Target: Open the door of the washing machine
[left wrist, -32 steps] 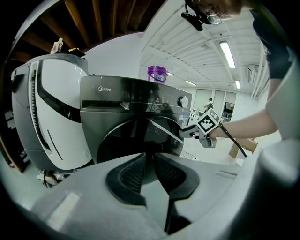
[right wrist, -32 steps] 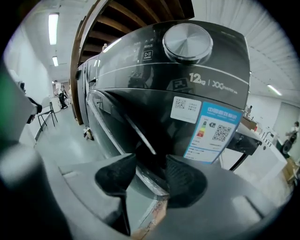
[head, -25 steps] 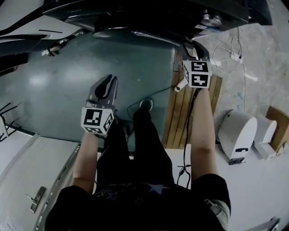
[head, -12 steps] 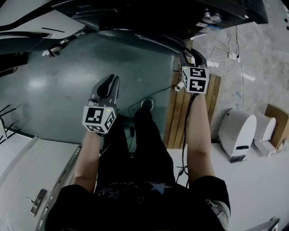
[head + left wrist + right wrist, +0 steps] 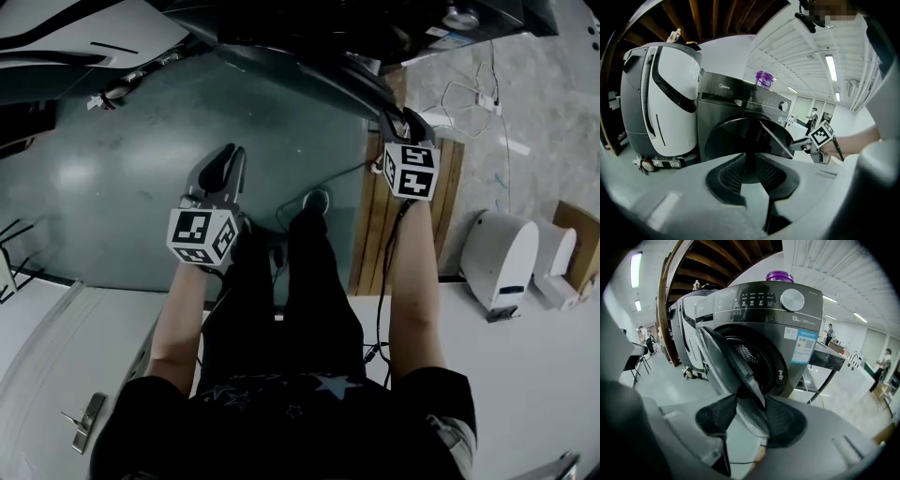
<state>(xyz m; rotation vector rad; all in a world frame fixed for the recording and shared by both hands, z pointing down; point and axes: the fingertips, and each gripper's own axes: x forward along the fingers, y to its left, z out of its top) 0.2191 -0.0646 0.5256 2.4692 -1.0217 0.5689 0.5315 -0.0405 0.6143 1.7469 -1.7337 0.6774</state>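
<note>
Now my right tongs [image 5: 749,401] clamp the rim of the round dark washing-machine door [image 5: 721,359], standing partly ajar; my left tongs [image 5: 752,171] gape empty, well apart from it.

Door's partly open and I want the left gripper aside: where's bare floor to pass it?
Bare green floor left of the left gripper. Crowded on the right: the right gripper clamps the door, with wooden pallet, cables and white appliances beside.
</note>
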